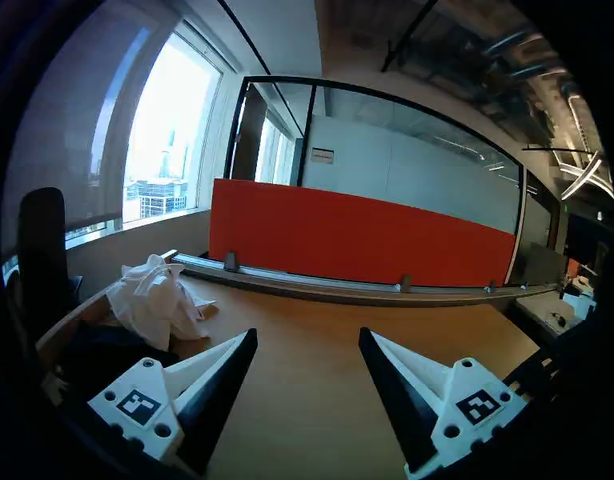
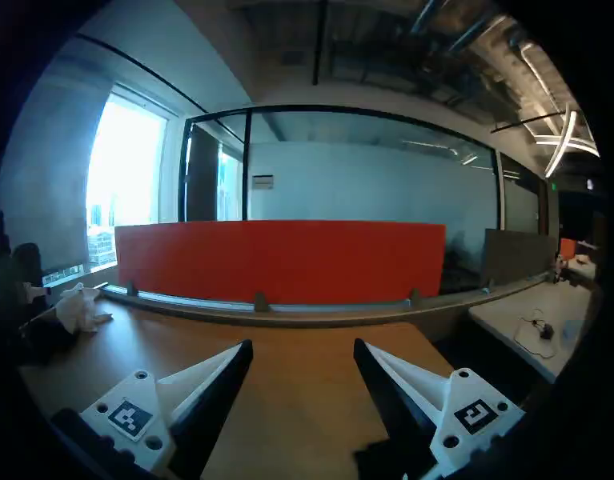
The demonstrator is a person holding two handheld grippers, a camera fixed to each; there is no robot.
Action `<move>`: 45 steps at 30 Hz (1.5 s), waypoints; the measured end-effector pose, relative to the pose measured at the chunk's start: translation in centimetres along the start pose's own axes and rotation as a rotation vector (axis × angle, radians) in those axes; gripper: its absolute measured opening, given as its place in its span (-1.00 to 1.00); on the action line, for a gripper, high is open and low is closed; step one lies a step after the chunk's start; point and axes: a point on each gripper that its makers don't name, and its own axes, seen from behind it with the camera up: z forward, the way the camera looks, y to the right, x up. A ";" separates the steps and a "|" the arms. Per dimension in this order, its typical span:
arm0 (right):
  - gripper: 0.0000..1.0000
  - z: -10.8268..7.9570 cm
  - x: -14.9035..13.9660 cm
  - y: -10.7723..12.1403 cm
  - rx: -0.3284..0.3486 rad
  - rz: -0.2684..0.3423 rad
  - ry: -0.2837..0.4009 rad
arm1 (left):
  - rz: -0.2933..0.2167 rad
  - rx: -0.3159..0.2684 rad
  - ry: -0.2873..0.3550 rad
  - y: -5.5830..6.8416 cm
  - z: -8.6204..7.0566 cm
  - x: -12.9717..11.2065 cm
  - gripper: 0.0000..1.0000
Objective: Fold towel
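Left claw (image 1: 307, 332) held level over the table (image 1: 307, 400), fingers apart, empty. Crumpled towel (image 1: 158, 300) at ten o'clock. Right claw (image 2: 302, 343) level, apart, empty.

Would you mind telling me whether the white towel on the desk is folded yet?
Not folded: the towel lies crumpled in a loose heap on the desk.

Towel (image 1: 158, 300): one, crumpled, 9 o'clock. Orange divider (image 1: 355, 236): one, 12 o'clock. Wooden desk (image 1: 307, 400): one. Dark chair (image 1: 42, 240): apparently one, 9 o'clock. Grippers: two, left gripper (image 1: 307, 331) and right gripper (image 2: 302, 342).
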 end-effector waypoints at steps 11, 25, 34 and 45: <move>0.95 0.7 1.5 -5.2 0.014 0.060 0.033 | 0.009 -0.003 0.047 -0.6 -0.1 1.0 0.88; 0.96 0.7 2.6 -6.2 -0.009 0.039 0.049 | 0.057 0.013 0.078 -0.9 0.1 0.7 0.88; 0.95 -0.4 3.7 -6.5 -0.012 0.054 0.069 | 0.135 0.019 0.113 -0.7 0.1 -1.0 0.88; 0.96 -1.8 2.6 -6.6 -0.040 0.094 0.085 | 0.186 0.027 0.165 -2.4 -0.2 -4.7 0.88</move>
